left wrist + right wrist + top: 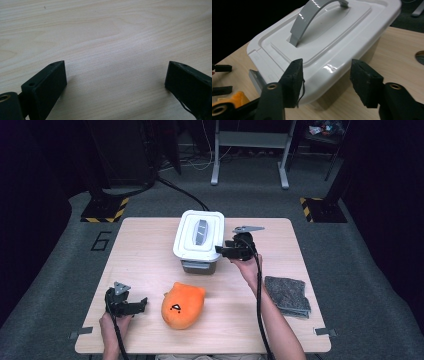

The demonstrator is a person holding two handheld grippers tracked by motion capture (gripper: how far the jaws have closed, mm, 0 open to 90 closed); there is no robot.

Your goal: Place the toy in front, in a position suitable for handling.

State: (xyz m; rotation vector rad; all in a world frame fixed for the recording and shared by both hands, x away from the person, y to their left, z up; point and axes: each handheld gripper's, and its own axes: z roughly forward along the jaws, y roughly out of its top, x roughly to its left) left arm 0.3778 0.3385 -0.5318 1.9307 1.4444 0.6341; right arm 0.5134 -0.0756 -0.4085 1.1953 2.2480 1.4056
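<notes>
Two grippers are at work: the right gripper (325, 82) has its jaws apart, nothing pressed between them, at the edge of the white plastic box with a grey handle on its closed lid (199, 239), which stands at the far middle of the light wooden table (150, 265). The left gripper (125, 304) rests wide open near the round orange plush toy (183, 305). I judge the step is unlatching the lid; next the right jaws must catch the rim and lift carefully
</notes>
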